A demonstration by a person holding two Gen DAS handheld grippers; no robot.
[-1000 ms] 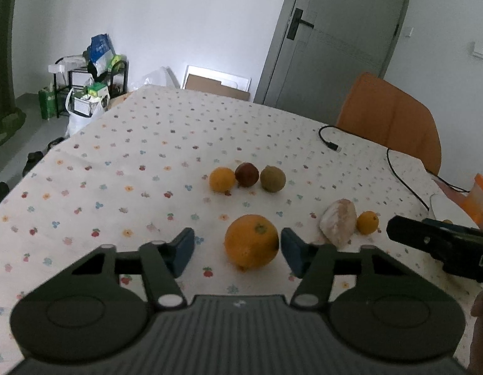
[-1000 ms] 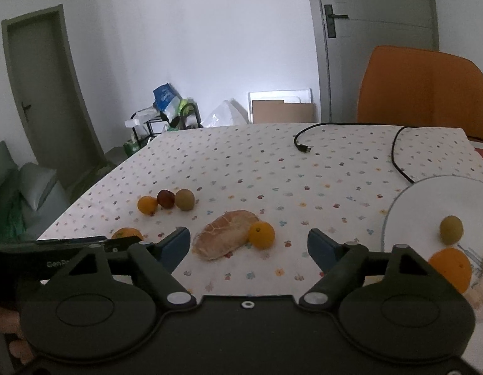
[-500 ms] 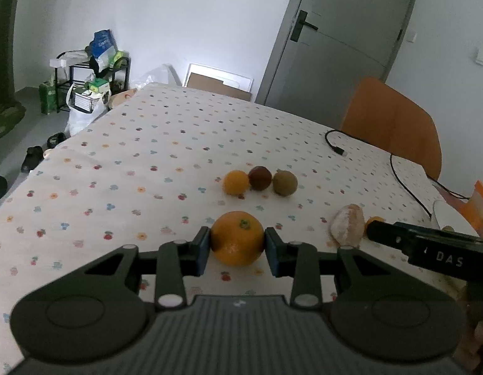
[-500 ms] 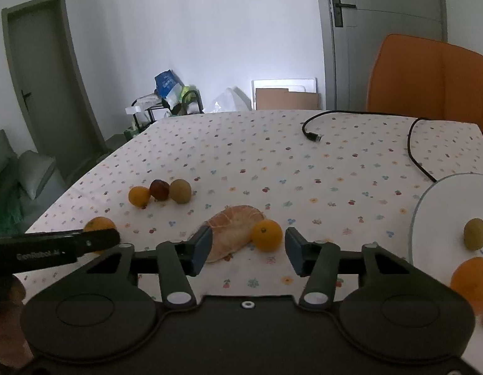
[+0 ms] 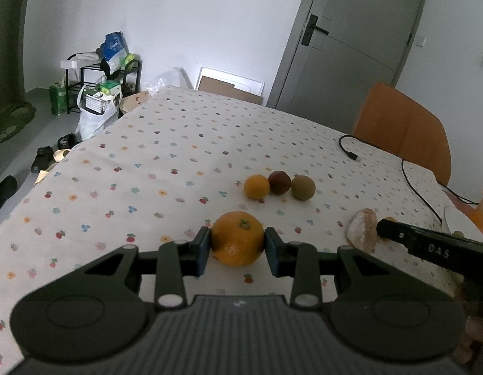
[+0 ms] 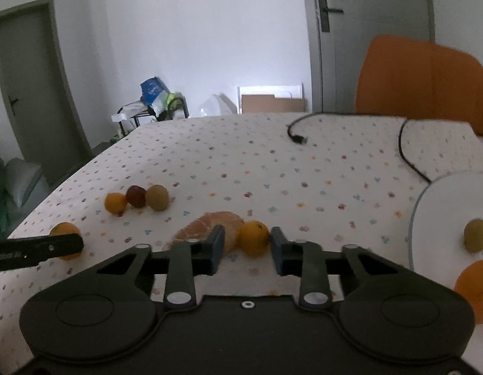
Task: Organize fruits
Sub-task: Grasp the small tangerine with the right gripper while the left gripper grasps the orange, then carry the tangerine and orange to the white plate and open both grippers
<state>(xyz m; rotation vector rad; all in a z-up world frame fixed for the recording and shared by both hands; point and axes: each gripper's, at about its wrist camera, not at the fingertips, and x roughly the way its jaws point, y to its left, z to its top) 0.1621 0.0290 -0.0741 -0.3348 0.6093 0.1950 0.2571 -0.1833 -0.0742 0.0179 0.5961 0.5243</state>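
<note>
Between left gripper (image 5: pixel 237 247) pads: large orange (image 5: pixel 237 238), clamped, stem up. Right gripper (image 6: pixel 247 247) parted around small orange (image 6: pixel 253 238) (contact unclear).

The surface (image 5: pixel 179 143) wears a matt cloth printed with small flowers. The large orange (image 5: pixel 237 238) has dimpled, faintly shiny peel. The left gripper (image 5: pixel 237 250) is matt black plastic, ribbed on its body. Right of the small orange (image 6: pixel 253 238), the white plate (image 6: pixel 441 206) looks smooth.
</note>
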